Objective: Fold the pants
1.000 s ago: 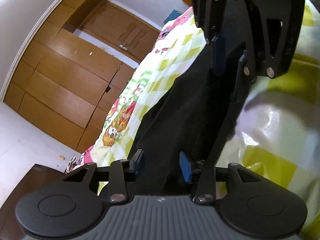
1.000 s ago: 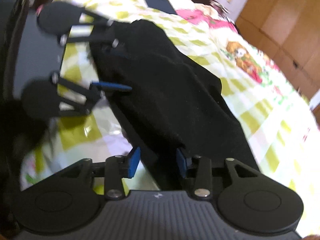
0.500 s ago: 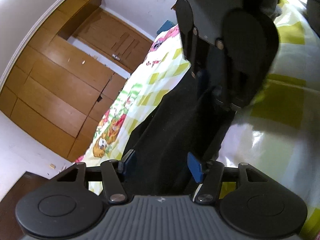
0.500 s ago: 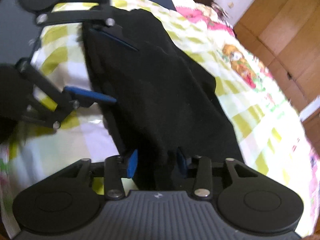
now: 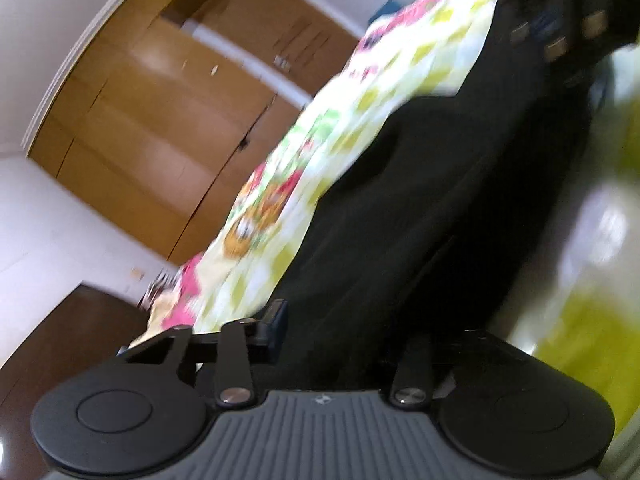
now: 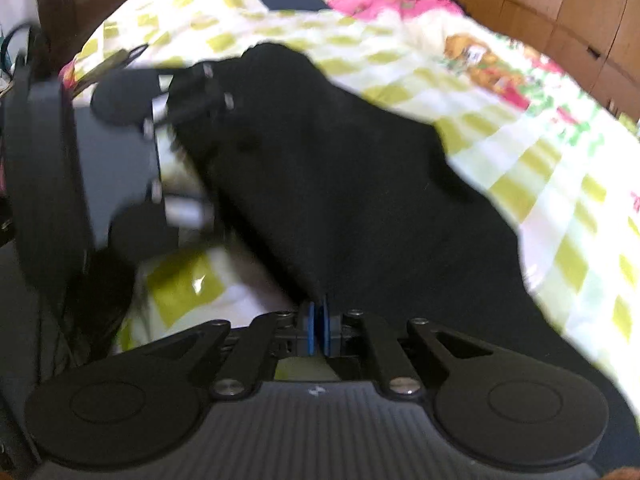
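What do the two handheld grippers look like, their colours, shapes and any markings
Both are matte black. The right gripper has blue pads, scissor-like link arms on silver pivot screws, two round discs flanking a ribbed grey body and a small pale logo at its centre. The left gripper has the same build; its pad looks dark blue.

Pants (image 6: pixel 360 208): matt black cloth, soft, nap-free. Bedsheet (image 6: pixel 540 152) beyond the tongs: smooth printed cloth, glossy in patches. Wardrobe (image 5: pixel 160 128) left of the tongs: satin-finished brown wood. Right gripper (image 6: pixel 319 330): matt black plastic, 2 blue pads, bright metal screws.
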